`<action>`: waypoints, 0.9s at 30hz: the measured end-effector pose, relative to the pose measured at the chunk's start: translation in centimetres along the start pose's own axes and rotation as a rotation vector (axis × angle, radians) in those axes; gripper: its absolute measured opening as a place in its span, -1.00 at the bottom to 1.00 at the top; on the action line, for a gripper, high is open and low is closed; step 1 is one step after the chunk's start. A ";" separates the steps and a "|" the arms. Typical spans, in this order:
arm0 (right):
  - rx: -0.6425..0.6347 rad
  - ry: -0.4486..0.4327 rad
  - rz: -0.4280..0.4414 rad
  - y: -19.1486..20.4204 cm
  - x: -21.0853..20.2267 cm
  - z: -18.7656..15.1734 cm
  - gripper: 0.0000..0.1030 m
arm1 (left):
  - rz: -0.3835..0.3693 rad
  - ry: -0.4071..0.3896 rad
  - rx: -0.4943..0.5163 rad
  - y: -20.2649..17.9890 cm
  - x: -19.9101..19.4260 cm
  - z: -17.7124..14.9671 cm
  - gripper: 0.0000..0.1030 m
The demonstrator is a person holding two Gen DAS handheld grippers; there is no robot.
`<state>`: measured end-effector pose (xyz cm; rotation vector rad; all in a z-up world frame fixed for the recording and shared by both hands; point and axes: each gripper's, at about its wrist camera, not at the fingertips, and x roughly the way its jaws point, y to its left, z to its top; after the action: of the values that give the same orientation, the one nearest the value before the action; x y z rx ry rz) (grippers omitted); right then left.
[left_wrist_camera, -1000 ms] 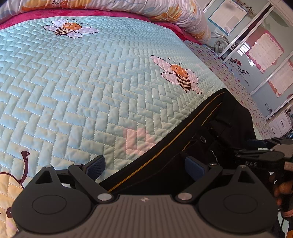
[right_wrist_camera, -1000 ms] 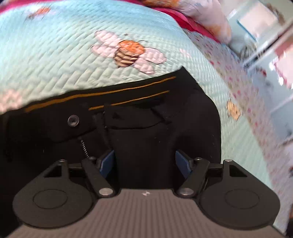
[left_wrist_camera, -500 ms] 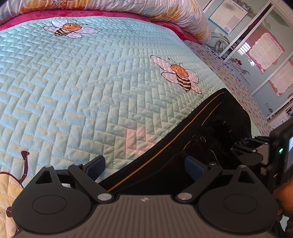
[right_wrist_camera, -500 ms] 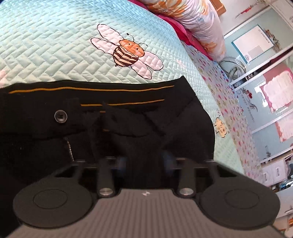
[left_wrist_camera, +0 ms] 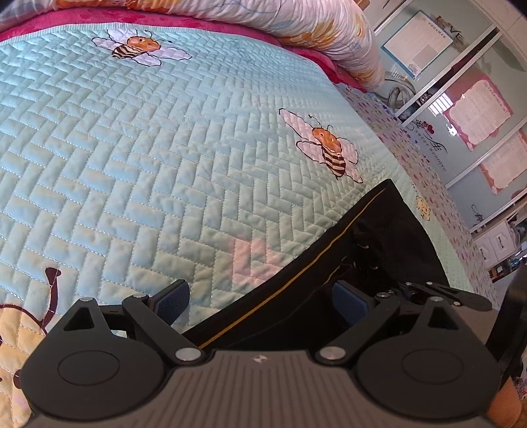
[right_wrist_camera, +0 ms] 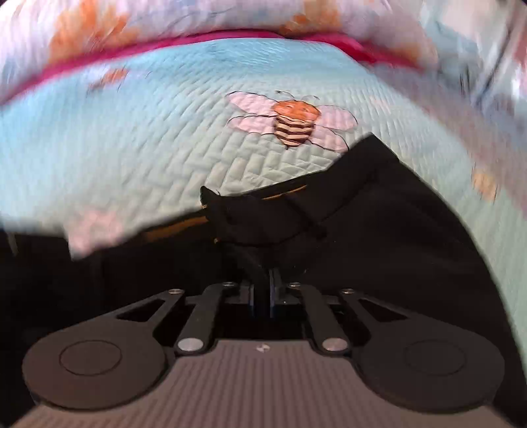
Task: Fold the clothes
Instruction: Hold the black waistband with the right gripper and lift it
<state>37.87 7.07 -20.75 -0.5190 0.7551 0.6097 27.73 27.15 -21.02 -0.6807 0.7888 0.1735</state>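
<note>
Black trousers (left_wrist_camera: pixel 378 250) with a yellow-stitched waistband lie on the near right part of the bed. My left gripper (left_wrist_camera: pixel 260 299) is open and straddles the waistband edge, one blue pad over the quilt and the other over the black cloth. In the right wrist view, my right gripper (right_wrist_camera: pixel 262 289) pinches a raised fold of the trousers (right_wrist_camera: pixel 378 224) near the waistband. Its jaws are opening a little, with the cloth still pressed between the pads. The right gripper (left_wrist_camera: pixel 438 293) also shows at the right of the left wrist view, low on the trousers.
A light blue quilted bedspread (left_wrist_camera: pixel 164 148) with bee pictures (left_wrist_camera: pixel 329 151) covers the bed. A rolled floral duvet (left_wrist_camera: pixel 296 26) lies along the far end. Sliding wardrobe doors (left_wrist_camera: pixel 461 98) stand beyond the bed's right edge.
The right gripper went from wide open over the trousers to shut on a fold of the cloth, then pulled the waistband up into a ridge. The left gripper stayed in place.
</note>
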 end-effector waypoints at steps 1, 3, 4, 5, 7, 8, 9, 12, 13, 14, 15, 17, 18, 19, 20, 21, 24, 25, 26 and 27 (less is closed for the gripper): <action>-0.024 -0.019 -0.019 0.4 -0.2 -0.2 -0.78 | -0.002 -0.001 0.002 0.0 0.0 0.0 0.88; -0.011 -0.035 -0.002 0.4 -0.7 -0.3 -0.57 | -0.007 0.000 0.002 -0.1 0.0 0.0 0.88; 0.000 -0.040 0.011 0.3 -1.0 -0.3 -0.50 | -0.006 0.000 0.001 0.0 0.0 0.0 0.88; 0.001 -0.040 0.023 0.4 -1.2 -0.2 -0.42 | -0.005 0.001 0.001 0.0 0.1 0.0 0.88; -0.018 -0.031 0.026 0.6 -1.6 -0.3 -0.42 | -0.006 -0.003 -0.003 0.1 0.0 0.1 0.88; -0.010 -0.024 0.028 0.5 -1.7 -0.3 -0.41 | -0.002 -0.010 -0.010 0.2 -0.2 0.2 0.88; 0.005 -0.016 0.032 0.4 -1.8 -0.3 -0.38 | 0.003 -0.017 -0.016 0.4 -0.4 0.3 0.88; 0.092 -0.025 0.057 0.0 -2.9 -0.6 -0.33 | 0.017 -0.042 -0.038 0.9 -1.0 0.6 0.88; 0.112 -0.039 0.072 0.0 -3.4 -0.7 -0.33 | 0.019 -0.053 -0.049 1.2 -1.4 0.8 0.88; 0.134 -0.047 0.091 0.0 -3.8 -0.7 -0.33 | 0.021 -0.065 -0.060 1.5 -1.8 0.9 0.88; 0.167 -0.047 0.119 -0.1 -4.0 -0.6 -0.33 | 0.020 -0.077 -0.069 1.7 -2.3 1.1 0.88; 0.311 -0.017 0.215 -0.8 -3.9 -0.4 -0.33 | 0.024 -0.097 -0.082 2.1 -3.0 1.3 0.88; 0.390 0.008 0.248 -1.2 -3.6 -0.1 -0.33 | 0.025 -0.096 -0.086 2.2 -2.9 1.4 0.88; 0.452 0.034 0.254 -1.3 -3.3 0.4 -0.31 | 0.026 -0.095 -0.089 2.2 -2.9 1.4 0.88; 0.505 0.059 0.248 -1.4 -3.0 1.1 -0.27 | 0.028 -0.093 -0.092 2.3 -2.9 1.5 0.88; 0.523 0.068 0.234 -1.2 -2.8 1.8 -0.27 | 0.029 -0.092 -0.095 2.4 -2.9 1.5 0.88; 0.418 0.083 0.138 1.1 -2.3 4.7 -0.21 | 0.023 -0.085 -0.095 2.4 -2.7 1.5 0.88; 0.394 0.119 0.096 2.0 -1.7 5.4 -0.20 | 0.021 -0.083 -0.096 2.4 -2.7 1.5 0.88; 0.384 0.149 0.069 2.8 -1.2 5.9 -0.20 | 0.019 -0.080 -0.096 2.3 -2.6 1.5 0.88; 0.380 0.173 0.049 3.3 -0.9 6.2 -0.19 | 0.017 -0.078 -0.096 2.3 -2.6 1.5 0.88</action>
<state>38.05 13.06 -16.97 -0.2043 1.0236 0.4545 25.91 30.19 -19.59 -0.7540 0.7152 0.2529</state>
